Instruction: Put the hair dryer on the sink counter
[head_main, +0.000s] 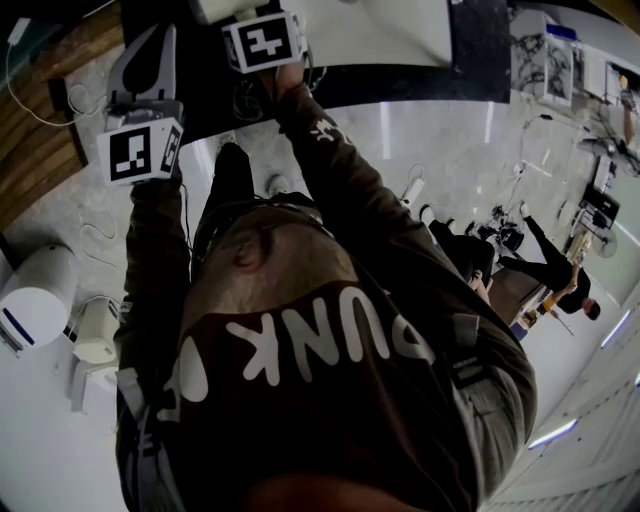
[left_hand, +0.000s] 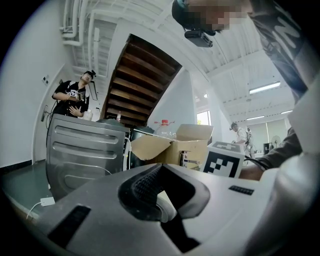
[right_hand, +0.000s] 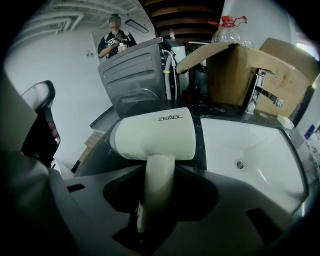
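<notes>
A dark table (right_hand: 97, 150) with a white sink (right_hand: 250, 145) lies under our hands. The head view cuts off both tools' tips. Our right tool (right_hand: 155, 192) is clamped on the handle of the dryer (right_hand: 155, 132), whose body sits just beyond the tips, over the table beside the sink; we cannot tell whether it touches. Our left tool (left_hand: 160, 192) is closed on nothing.

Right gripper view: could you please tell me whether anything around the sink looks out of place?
Yes: an open cardboard box with a plastic bottle showing above it stands behind the faucet, odd beside a sink. The hair dryer itself looks intact, held by its handle in the right tool.
</notes>
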